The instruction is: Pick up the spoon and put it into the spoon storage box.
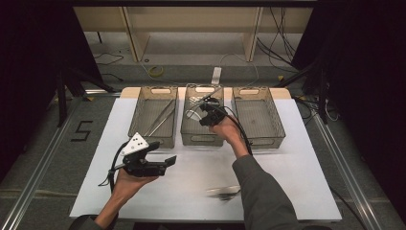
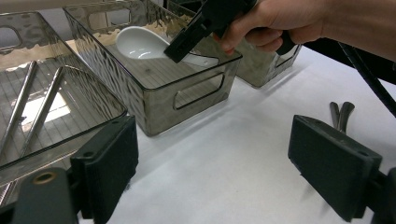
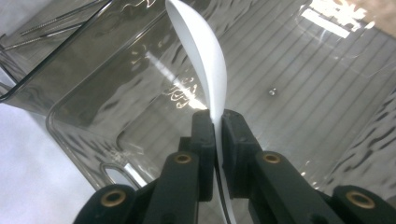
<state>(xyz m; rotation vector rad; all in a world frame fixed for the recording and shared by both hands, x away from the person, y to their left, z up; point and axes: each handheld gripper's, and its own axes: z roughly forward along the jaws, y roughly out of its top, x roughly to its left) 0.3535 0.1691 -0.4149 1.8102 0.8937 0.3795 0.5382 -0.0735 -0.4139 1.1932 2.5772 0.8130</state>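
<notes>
Nearest the camera, white paper covers the surface (image 1: 297, 158), with three clear bins lined up along its far edge. Left bin (image 1: 153, 116) holds long metal tweezers (image 1: 160, 117); the middle bin (image 1: 203, 129) has the right tongs (image 1: 203, 106) dipped into it; the right bin (image 1: 258, 117) sits just beside. Left tongs (image 1: 165, 162) hover over the paper in front of the left bin, jaws wide apart with nothing between. Right tongs are clamped on the handle of a white ceramic spoon (image 2: 140, 43), its bowl hanging inside the middle bin. Metal tongs (image 1: 224, 192) lie near the front edge.
</notes>
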